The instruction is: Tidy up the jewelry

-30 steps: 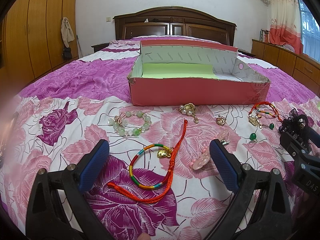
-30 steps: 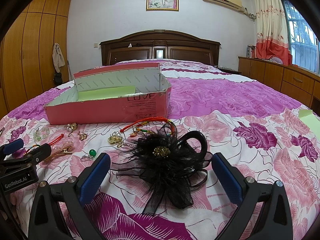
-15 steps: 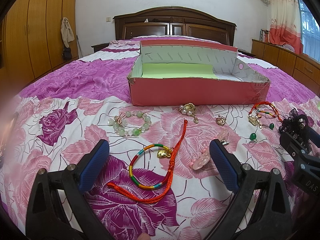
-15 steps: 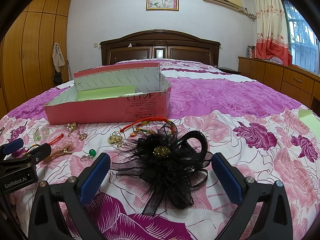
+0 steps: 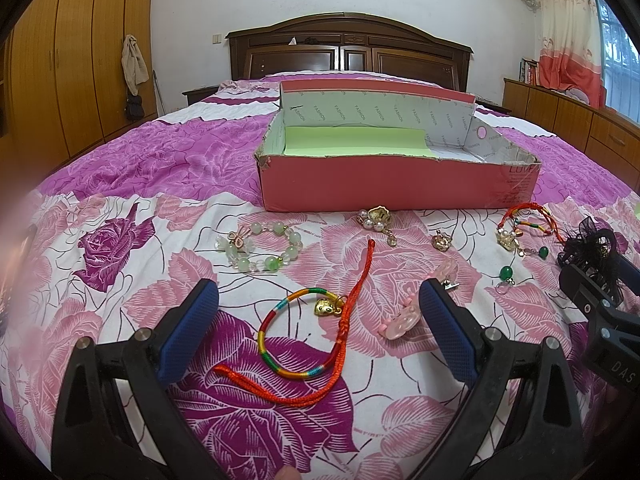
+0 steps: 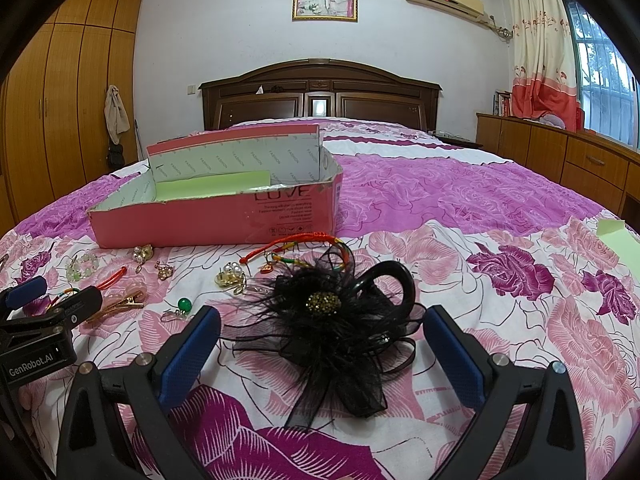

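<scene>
Both tools, left tool (image 5: 319, 310) and right tool (image 6: 322, 332), gape wide; bare bedspread (image 6: 500, 300) lies rightward.

Home bedroom: bed (image 6: 440, 200) w/ headboard (image 6: 320, 92), wardrobe (image 6: 60, 120).

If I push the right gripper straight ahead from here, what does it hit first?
Likely the black feather hair accessory, lying on the bedspread between the right gripper's open fingers. Beyond it lie the red cord bracelets, though depth is uncertain.
</scene>
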